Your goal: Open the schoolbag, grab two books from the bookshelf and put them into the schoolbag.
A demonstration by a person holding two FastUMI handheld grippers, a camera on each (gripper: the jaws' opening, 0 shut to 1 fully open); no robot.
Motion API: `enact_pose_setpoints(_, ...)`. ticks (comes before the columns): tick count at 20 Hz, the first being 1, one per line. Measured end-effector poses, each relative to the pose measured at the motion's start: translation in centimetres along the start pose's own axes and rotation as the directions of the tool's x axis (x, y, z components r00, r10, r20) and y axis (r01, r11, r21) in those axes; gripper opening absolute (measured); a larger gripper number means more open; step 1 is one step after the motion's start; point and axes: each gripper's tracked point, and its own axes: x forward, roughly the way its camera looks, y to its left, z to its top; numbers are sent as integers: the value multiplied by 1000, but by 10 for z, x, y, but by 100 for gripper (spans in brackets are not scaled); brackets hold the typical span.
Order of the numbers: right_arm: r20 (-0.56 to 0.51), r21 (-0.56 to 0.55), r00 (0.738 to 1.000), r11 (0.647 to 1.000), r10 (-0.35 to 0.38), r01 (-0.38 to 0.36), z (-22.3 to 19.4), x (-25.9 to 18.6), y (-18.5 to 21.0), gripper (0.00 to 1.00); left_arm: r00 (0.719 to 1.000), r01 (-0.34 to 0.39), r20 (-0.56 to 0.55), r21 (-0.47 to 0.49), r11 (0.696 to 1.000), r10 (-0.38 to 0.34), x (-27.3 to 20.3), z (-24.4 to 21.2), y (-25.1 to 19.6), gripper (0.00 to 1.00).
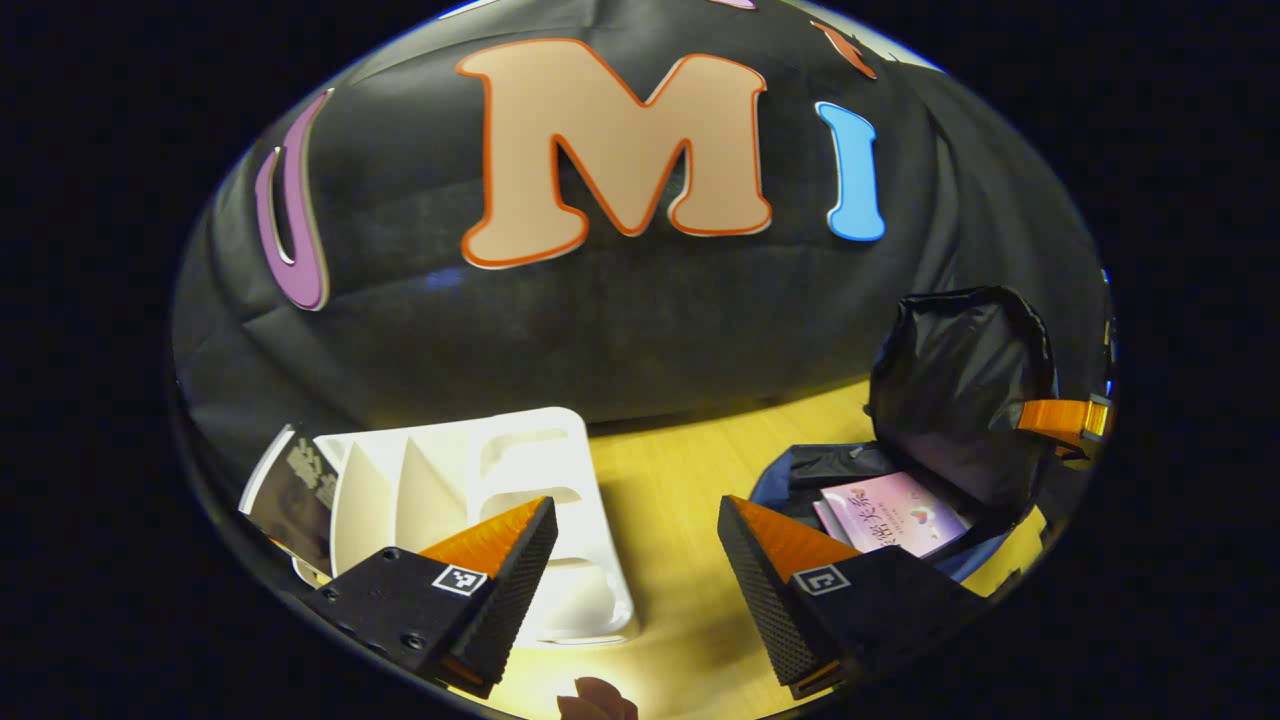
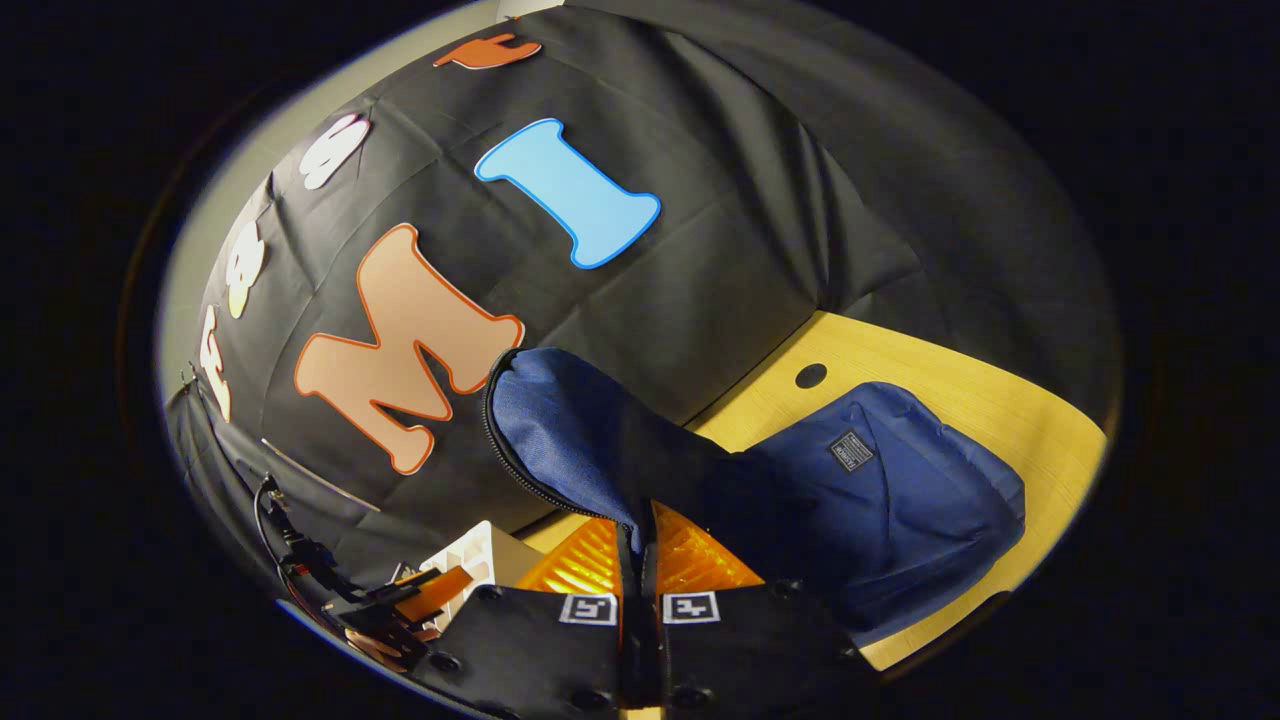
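left gripper (image 1: 637, 560) wide open above wooden table (image 1: 660, 480); right gripper (image 2: 637, 560) clamped on schoolbag flap (image 2: 590, 440).

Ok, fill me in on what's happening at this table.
A person is packing a blue schoolbag with two hand-held grippers. The right hand-held gripper is shut on the bag's flap, holding it up so the bag stays open. A pink book already lies inside. The left hand-held gripper is open and empty above the wooden table, beside the white bookshelf, where a dark book leans at its far side.
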Motion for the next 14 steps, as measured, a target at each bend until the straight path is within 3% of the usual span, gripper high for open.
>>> enact_pose_setpoints(7, -6, -9, 1000, 1000, -4, 4, -2, 2, 3, 3, 989, -131, 72, -8, 991, 131, -31, 14, 78, 94)
enact_pose_setpoints(10, -1, -5, 1000, 1000, -9, 9, -4, 2, -4, 3, 980, -183, 81, -19, 983, 184, -42, 14, 114, 100)
enact_pose_setpoints(14, 5, -3, 1000, 1000, -15, 15, -5, 1, -5, 3, 963, -257, 66, -57, 965, 260, -57, 10, 161, 96)
